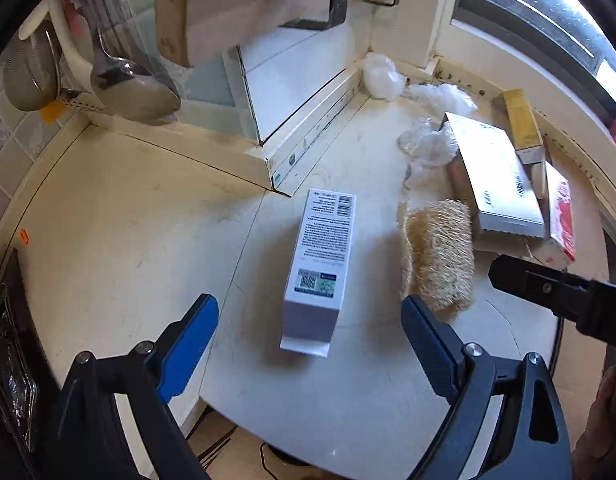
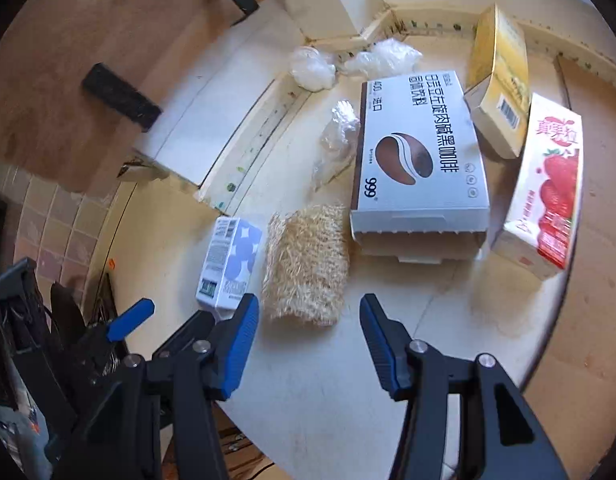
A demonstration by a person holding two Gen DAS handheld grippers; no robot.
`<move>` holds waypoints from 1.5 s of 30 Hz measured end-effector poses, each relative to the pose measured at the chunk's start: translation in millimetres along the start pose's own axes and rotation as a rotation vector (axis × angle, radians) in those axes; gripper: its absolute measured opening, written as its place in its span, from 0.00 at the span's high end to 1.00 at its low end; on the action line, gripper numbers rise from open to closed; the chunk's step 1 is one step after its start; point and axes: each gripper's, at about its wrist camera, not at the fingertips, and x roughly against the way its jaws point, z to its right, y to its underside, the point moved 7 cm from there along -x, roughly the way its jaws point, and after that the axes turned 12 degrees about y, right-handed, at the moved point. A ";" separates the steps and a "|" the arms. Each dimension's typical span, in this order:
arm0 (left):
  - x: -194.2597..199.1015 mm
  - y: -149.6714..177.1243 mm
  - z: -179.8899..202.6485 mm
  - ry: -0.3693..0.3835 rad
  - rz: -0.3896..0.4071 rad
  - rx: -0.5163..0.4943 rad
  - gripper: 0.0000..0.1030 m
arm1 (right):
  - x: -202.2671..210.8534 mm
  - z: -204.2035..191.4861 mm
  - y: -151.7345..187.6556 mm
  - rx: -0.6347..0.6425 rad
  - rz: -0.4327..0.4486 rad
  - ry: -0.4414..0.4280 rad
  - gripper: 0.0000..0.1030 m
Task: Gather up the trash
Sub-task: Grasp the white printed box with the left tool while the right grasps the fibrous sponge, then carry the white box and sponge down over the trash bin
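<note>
A small white carton (image 1: pixel 318 268) with barcodes lies on the cream counter (image 1: pixel 127 220), between the open fingers of my left gripper (image 1: pixel 310 316), near its tips. It also shows in the right wrist view (image 2: pixel 229 264). My right gripper (image 2: pixel 308 316) is open and empty, just in front of a loofah scrubber (image 2: pixel 305 264), which also shows in the left wrist view (image 1: pixel 440 256). Behind lie a white coffee box (image 2: pixel 420 152), a yellow carton (image 2: pixel 498 80), a strawberry carton (image 2: pixel 544 188) and crumpled plastic wraps (image 2: pixel 340 140).
A ladle (image 1: pixel 135 88) and strainer (image 1: pixel 29 76) hang at the left over the tiled wall. A raised ledge (image 1: pixel 308 128) runs to the corner under a window (image 1: pixel 548 12). More plastic wads (image 2: pixel 348 64) lie in the corner. The counter's round front edge (image 1: pixel 348 440) is near.
</note>
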 end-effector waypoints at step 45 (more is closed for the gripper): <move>-28.3 -8.6 8.4 0.071 -0.070 -0.014 0.68 | 17.1 13.9 49.5 0.046 -0.023 -0.031 0.64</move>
